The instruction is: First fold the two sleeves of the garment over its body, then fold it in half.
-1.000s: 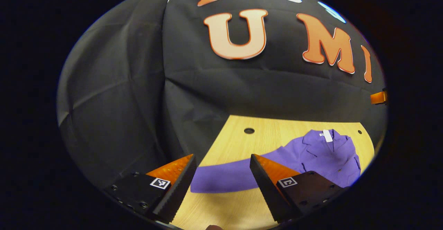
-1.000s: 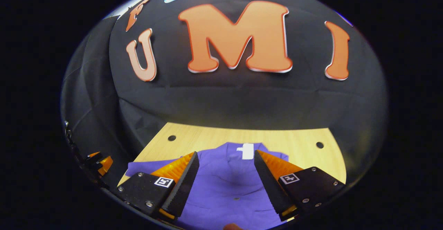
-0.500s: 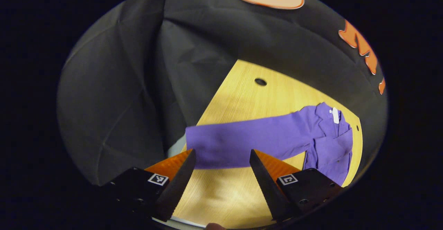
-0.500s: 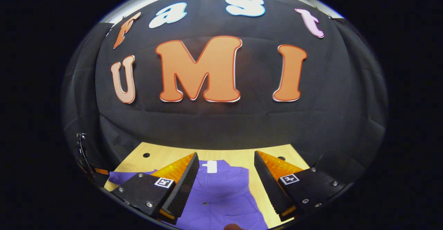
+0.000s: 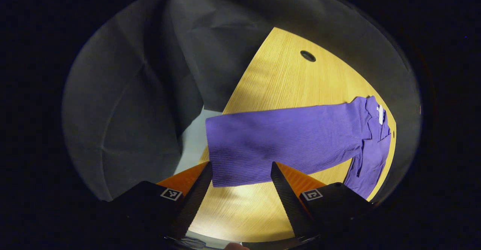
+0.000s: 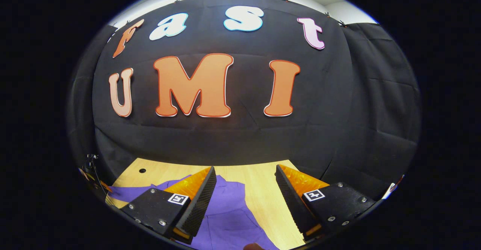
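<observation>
A purple long-sleeved garment (image 5: 370,141) lies flat on the wooden table (image 5: 285,81). Its one sleeve (image 5: 278,141) stretches out toward the table's left edge in the left gripper view, the cuff end lying just ahead of my left gripper (image 5: 240,175). That gripper hangs open above the table with nothing between its fingers. In the right gripper view the garment's body (image 6: 233,212) lies under and to the left of my right gripper (image 6: 244,180), which is open and holds nothing. A white neck label (image 5: 380,114) marks the collar.
The black cloth wall (image 6: 225,137) closes the table's far side and the left side (image 5: 124,103). Round holes (image 5: 308,56) (image 6: 142,170) sit in the tabletop near the back. Bare wood (image 6: 263,201) lies to the right of the garment.
My left gripper has tilted down and moved closer to the sleeve's cuff. My right gripper has risen and shifted right, so the garment now lies lower and more to the left.
</observation>
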